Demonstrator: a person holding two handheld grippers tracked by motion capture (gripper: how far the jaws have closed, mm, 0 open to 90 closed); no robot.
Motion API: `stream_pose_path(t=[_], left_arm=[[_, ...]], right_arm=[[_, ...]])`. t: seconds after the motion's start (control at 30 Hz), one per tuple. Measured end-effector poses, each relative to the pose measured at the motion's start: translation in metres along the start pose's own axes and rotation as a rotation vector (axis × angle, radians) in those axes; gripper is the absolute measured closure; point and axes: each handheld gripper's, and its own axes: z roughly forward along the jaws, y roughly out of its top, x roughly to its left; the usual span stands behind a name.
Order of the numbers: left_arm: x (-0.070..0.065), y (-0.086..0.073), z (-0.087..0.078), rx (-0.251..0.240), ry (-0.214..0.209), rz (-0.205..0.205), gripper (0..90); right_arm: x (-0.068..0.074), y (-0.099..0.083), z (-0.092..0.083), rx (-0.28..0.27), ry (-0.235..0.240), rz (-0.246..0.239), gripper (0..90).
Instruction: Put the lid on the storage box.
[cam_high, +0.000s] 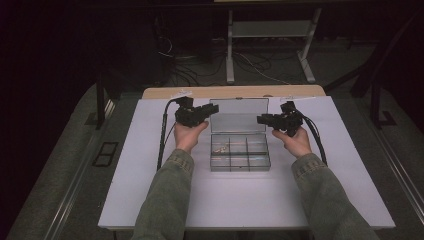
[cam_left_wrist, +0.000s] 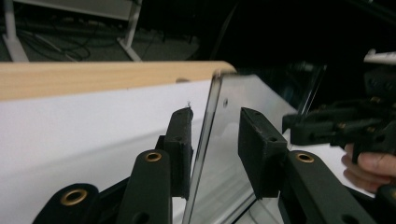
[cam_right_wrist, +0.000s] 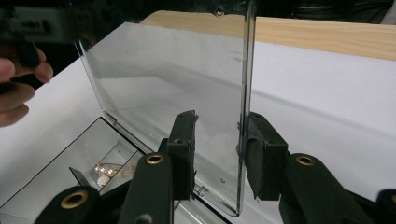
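The left claw (cam_left_wrist: 215, 144) is straddling the left edge of the clear lid (cam_high: 239, 114), its jaws standing apart with a gap at the right pad. The right claw (cam_right_wrist: 218, 154) is straddling the lid's right edge, likewise unclamped. The lid is standing upright behind the compartment box (cam_high: 240, 152) on the white desk (cam_high: 150, 180), small trinkets (cam_right_wrist: 108, 169) lying in one compartment.

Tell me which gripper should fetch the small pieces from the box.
Left, probably: the small pieces lie in the box's left rear compartment, nearest the left gripper; the right gripper stands at the lid's far edge.
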Motion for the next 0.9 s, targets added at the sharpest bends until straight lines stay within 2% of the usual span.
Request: stream_pose_path(t=[0.17,0.3,0.63,0.73,0.77,0.9], left_arm=[[-0.002,0.006,-0.004,-0.027,-0.006,0.003,64.8],[-0.005,0.006,-0.004,-0.024,-0.018,0.012,67.8],[-0.007,0.002,-0.008,-0.030,-0.027,0.025,68.4],[-0.009,0.000,-0.010,-0.038,-0.034,0.027,68.4],[-0.009,-0.001,-0.010,-0.045,-0.040,0.027,68.4],[-0.012,-0.003,-0.014,-0.051,-0.038,0.038,68.2]], right_arm=[[0.001,0.000,-0.001,-0.002,0.001,-0.009,65.0],[0.002,-0.001,-0.003,0.005,0.001,-0.017,64.8],[0.004,-0.002,-0.005,0.006,0.002,-0.021,64.0],[0.004,-0.002,-0.005,0.007,0.004,-0.016,60.4],[0.005,-0.001,-0.006,-0.001,0.003,-0.010,59.3],[0.014,0.005,-0.017,-0.074,-0.005,-0.047,54.1]])
